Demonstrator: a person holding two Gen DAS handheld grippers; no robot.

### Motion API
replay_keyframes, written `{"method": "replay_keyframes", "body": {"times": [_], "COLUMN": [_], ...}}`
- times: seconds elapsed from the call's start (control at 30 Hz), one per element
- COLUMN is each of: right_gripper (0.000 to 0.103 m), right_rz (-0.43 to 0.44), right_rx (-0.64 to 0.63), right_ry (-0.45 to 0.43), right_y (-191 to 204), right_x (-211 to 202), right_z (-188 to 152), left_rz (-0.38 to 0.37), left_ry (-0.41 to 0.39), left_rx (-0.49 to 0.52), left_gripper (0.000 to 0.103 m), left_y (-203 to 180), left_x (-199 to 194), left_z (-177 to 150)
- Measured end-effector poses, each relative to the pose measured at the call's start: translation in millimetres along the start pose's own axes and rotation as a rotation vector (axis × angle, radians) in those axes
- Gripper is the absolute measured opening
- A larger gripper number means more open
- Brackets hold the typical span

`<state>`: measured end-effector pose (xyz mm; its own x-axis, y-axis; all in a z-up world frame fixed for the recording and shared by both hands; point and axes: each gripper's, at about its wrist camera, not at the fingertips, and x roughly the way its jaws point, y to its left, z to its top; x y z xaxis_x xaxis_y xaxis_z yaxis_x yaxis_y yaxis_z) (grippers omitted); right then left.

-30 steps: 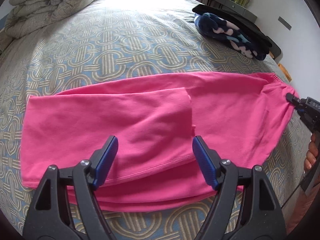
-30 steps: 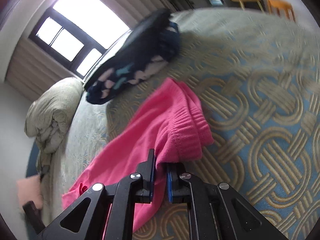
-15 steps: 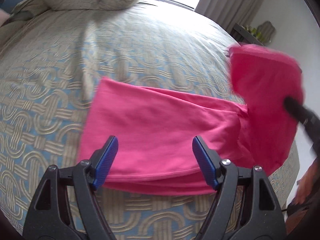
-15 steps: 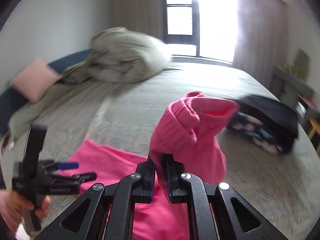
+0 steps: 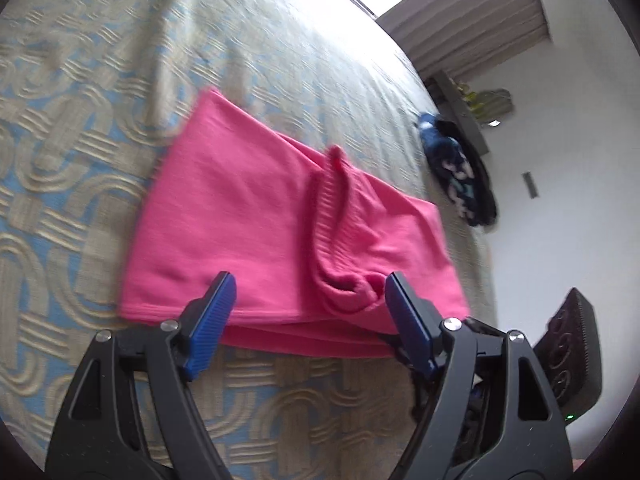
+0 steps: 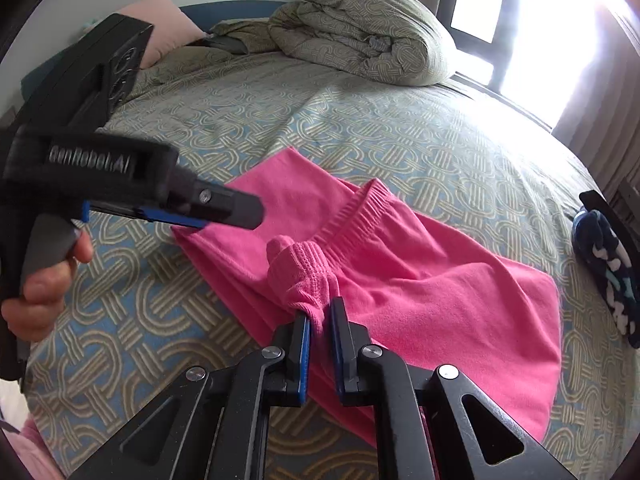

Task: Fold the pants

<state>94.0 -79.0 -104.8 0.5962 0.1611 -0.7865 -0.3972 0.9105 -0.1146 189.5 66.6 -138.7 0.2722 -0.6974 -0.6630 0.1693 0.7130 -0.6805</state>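
Pink pants (image 6: 420,272) lie on a bed (image 6: 360,128) covered by a blue and beige patterned spread, already folded into a short, thick stack. In the right wrist view they fill the centre, running from about ten o'clock down to four o'clock.

The right gripper (image 6: 319,326) is clamped narrow on a bunched piece of the ribbed waistband (image 6: 300,276), which stands up in a knot just above its blue pads. It holds that end, most likely, so the waist half can be laid over the legs without sliding off; the elastic band lies across the stack toward twelve o'clock, suggesting this fold is nearly down.

The left gripper (image 5: 310,316) hangs with its jaws wide and nothing between them, poised over the near edge of the stack at six o'clock in its own view. Nothing is being pressed; it seems ready to steady or pinch the lower layers. From the right wrist camera it enters at nine o'clock, carried by a person's hand (image 6: 44,284).

A rolled duvet (image 6: 360,28) and a pink pillow (image 6: 168,32) sit at the head of the bed around twelve o'clock, well apart from the pants. A dark patterned garment (image 6: 604,264) lies at three o'clock near the bed's edge.
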Motion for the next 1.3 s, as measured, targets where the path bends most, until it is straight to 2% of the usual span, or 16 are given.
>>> {"method": "replay_keyframes", "body": {"times": [0.1,0.17,0.33,0.43,0.57,0.6,0.63,0.7,0.73,0.83,0.87,0.93,1.0,1.1,1.2,1.3], "right_gripper": [0.008,0.008,0.008,0.008,0.009,0.008,0.008,0.008,0.008,0.014,0.02,0.029,0.044,0.054,0.056,0.056], "right_rz": [0.003,0.003,0.012,0.008,0.001,0.0,-0.001,0.002,0.012,0.06,0.075,0.096,0.103,0.079,0.014,-0.035], "right_rx": [0.03,0.05,0.067,0.058,0.022,0.016,0.011,0.012,0.016,0.033,0.044,0.074,0.122,0.245,0.394,0.466], "right_ry": [-0.016,-0.029,-0.043,-0.06,-0.071,-0.07,-0.071,-0.066,-0.06,-0.017,-0.011,-0.018,-0.036,-0.084,-0.065,0.07], "right_y": [-5,-9,-10,-8,-1,0,1,1,0,-6,-10,-21,-39,-76,-113,-127], "right_x": [-4,-11,-17,-22,-25,-25,-26,-25,-25,-23,-25,-35,-48,-70,-73,-46], "right_z": [-3,0,0,2,0,0,-1,-2,-3,-5,-7,-8,-10,-14,-25,-40], "left_rz": [-0.018,-0.024,-0.105,-0.12,-0.065,-0.044,-0.018,0.049,0.06,0.056,0.065,0.093,0.121,0.168,0.219,0.271], "left_ry": [0.067,0.079,0.126,0.133,0.121,0.124,0.129,0.132,0.126,0.085,0.065,0.036,0.006,-0.05,-0.076,-0.056], "left_rx": [0.014,0.018,-0.053,-0.075,-0.075,-0.069,-0.057,-0.028,-0.025,-0.004,0.016,0.066,0.124,0.21,0.25,0.22], "left_gripper": [0.081,0.082,0.082,0.082,0.078,0.065,0.046,0.023,0.018,0.017,0.017,0.017,0.017,0.017,0.017,0.017], "left_y": [-12,-19,-26,-33,-38,-39,-39,-40,-39,-39,-42,-51,-62,-73,-65,-39], "left_x": [16,23,39,46,56,58,59,63,63,51,46,37,23,0,-14,-12], "left_z": [-2,-4,1,8,21,24,25,28,29,30,32,34,39,43,43,44]}}
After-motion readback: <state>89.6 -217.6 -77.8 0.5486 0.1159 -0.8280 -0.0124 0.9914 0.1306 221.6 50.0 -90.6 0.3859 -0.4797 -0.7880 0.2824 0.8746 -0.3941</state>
